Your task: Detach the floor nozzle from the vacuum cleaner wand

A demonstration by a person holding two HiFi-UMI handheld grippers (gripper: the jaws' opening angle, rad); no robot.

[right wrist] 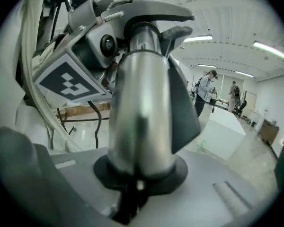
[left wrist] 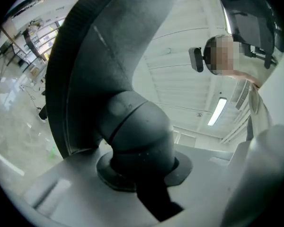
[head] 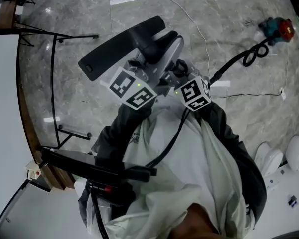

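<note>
Left gripper (left wrist: 141, 186) on nozzle (head: 117, 50) (right gripper (right wrist: 136, 186), wand (right wrist: 141, 103))

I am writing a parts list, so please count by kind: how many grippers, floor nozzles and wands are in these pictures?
grippers: 2 (left gripper, right gripper)
floor nozzle: 1
wand: 1
total: 4

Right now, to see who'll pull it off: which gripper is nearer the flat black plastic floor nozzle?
Left. The left gripper clamps the dark grey elbow neck of the floor nozzle; the right gripper grips the shiny silver metal wand, farther from it.
</note>
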